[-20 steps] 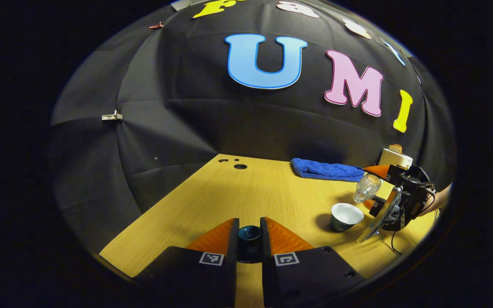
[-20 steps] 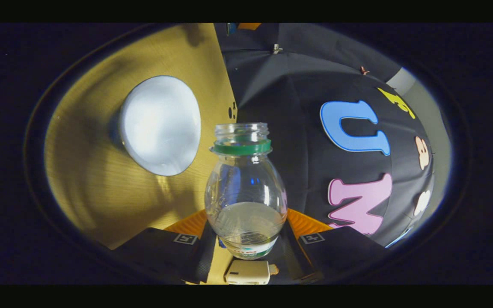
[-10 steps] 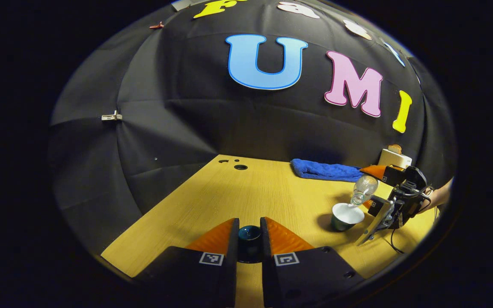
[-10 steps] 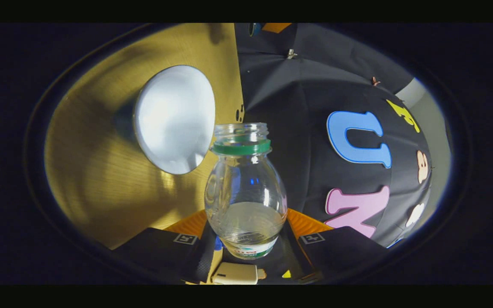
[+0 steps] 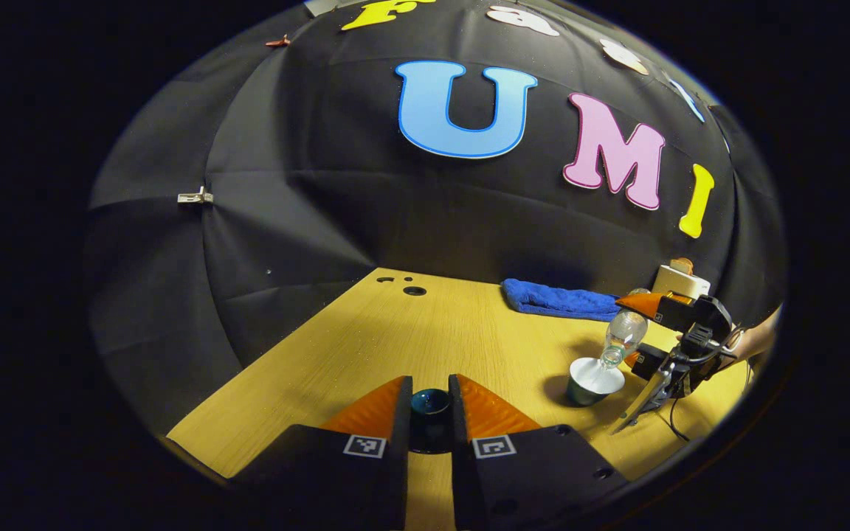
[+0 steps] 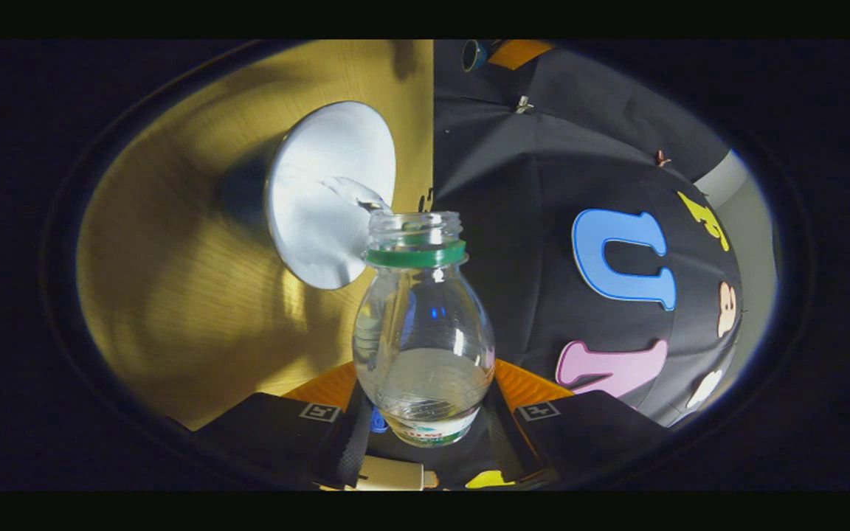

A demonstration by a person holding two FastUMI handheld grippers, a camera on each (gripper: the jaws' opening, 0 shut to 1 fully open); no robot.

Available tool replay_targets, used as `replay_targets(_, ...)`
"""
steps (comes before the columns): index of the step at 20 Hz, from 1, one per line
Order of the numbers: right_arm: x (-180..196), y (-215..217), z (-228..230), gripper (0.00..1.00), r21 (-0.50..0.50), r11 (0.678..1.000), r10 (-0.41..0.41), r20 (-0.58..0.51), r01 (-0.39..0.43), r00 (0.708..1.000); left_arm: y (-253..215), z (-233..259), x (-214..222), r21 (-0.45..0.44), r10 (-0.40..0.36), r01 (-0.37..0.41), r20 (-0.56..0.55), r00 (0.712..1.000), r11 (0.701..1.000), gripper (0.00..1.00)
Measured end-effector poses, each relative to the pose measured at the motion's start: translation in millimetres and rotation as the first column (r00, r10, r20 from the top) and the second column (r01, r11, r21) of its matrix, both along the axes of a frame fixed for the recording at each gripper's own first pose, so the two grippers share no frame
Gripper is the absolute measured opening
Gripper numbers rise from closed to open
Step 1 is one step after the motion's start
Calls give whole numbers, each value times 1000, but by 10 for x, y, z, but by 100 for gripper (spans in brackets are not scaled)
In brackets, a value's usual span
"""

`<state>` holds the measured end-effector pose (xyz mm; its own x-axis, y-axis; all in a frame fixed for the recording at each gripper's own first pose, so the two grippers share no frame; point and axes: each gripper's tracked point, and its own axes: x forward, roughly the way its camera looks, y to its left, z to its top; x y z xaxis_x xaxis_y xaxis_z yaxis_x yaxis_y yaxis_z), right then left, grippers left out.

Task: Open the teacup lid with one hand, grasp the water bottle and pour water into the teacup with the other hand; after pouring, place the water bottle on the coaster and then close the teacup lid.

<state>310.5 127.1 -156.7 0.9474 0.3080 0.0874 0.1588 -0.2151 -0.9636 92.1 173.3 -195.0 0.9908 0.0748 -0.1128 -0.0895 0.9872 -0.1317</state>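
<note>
My left gripper point(image 5: 430, 385) is shut on the dark teal teacup lid point(image 5: 430, 403), held low over the near part of the wooden table point(image 5: 395, 332). At the right stands the teacup point(image 5: 593, 380), white inside and dark outside, uncovered. My right gripper point(image 6: 423, 369) is shut on the clear water bottle point(image 6: 423, 332), which has a green neck ring and no cap. The bottle point(image 5: 623, 335) is tilted with its mouth over the cup rim. A thin stream of water point(image 6: 351, 195) runs from the mouth into the teacup point(image 6: 322, 214).
A folded blue towel point(image 5: 558, 301) lies at the back of the table. A white boxy object point(image 5: 679, 280) stands behind the right gripper point(image 5: 679, 335). Small round holes point(image 5: 414, 290) mark the table's far left part. A person's forearm point(image 5: 761, 339) shows at the right edge.
The right gripper has tipped the bottle further and brought its mouth over the teacup; water now flows into the cup. The left gripper holds the lid in the same place.
</note>
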Motion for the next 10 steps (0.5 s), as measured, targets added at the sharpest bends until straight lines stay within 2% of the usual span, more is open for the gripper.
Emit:
replay_targets(3, 8, 31, -17, 71, -21, 1000, 19, 8, -19, 1000, 41, -28, -16, 9, 9, -9, -9, 1000, 1000, 28)
replay_targets(4, 20, 44, -21, 67, -25, 999, 20, 6, -20, 1000, 43, -39, -35, 0, 8, -8, -13, 1000, 1000, 28)
replay_targets(5, 41, 51, -4, 71, -27, 999, 21, 3, -21, 1000, 36, -42, -45, -8, 7, -7, -16, 1000, 1000, 28)
replay_targets(10, 67, 63, 31, 71, -70, 997, 42, 15, -41, 999, 18, -68, -44, -1, 7, -7, -24, 1000, 1000, 28)
